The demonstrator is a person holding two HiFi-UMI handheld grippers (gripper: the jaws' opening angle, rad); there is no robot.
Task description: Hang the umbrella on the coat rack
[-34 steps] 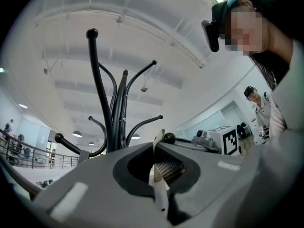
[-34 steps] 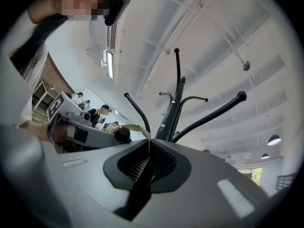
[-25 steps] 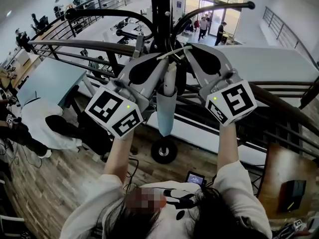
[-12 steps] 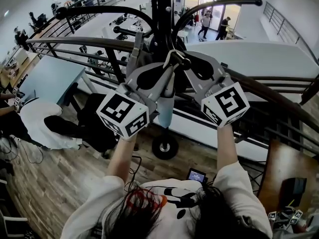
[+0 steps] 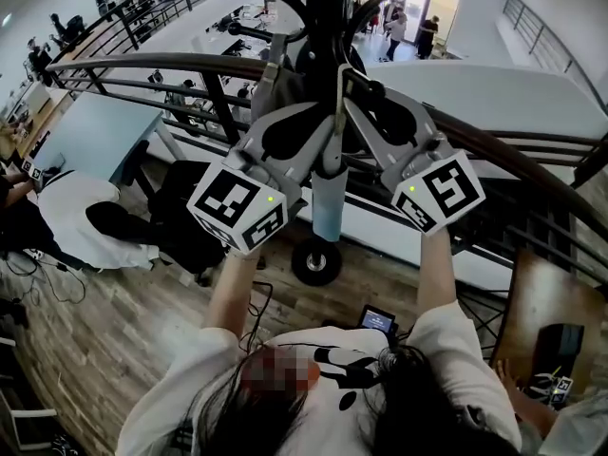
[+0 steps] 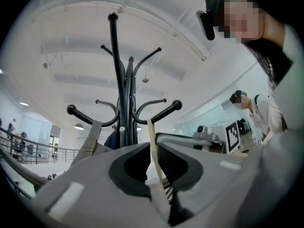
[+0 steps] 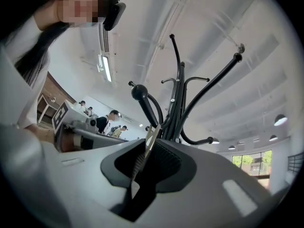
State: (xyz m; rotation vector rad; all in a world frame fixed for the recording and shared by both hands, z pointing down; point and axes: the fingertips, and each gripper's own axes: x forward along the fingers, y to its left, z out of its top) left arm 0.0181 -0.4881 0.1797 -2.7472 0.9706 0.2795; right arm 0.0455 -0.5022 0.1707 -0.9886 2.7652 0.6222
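Note:
A folded pale blue umbrella (image 5: 326,198) hangs upright between my two grippers, close in front of the black coat rack's pole (image 5: 328,8). Its cream strap (image 6: 152,137) runs up from between the jaws toward the rack's hooks (image 6: 175,105). My left gripper (image 5: 321,126) is shut on the strap from the left, and my right gripper (image 5: 353,88) is shut on it from the right. In the right gripper view the strap (image 7: 151,139) stands edge-on between the jaws, just below a knobbed hook (image 7: 138,92). The strap's top end is hidden behind the pole.
A grey strap (image 6: 91,137) hangs from a left hook of the rack. The rack's round base (image 5: 315,260) stands on the wooden floor by a dark railing (image 5: 142,65). A person in white (image 5: 71,221) sits at the left, and a wooden table (image 5: 541,312) is at the right.
Both grippers have carried the umbrella a little up and in toward the rack's pole. They stay shut on the strap.

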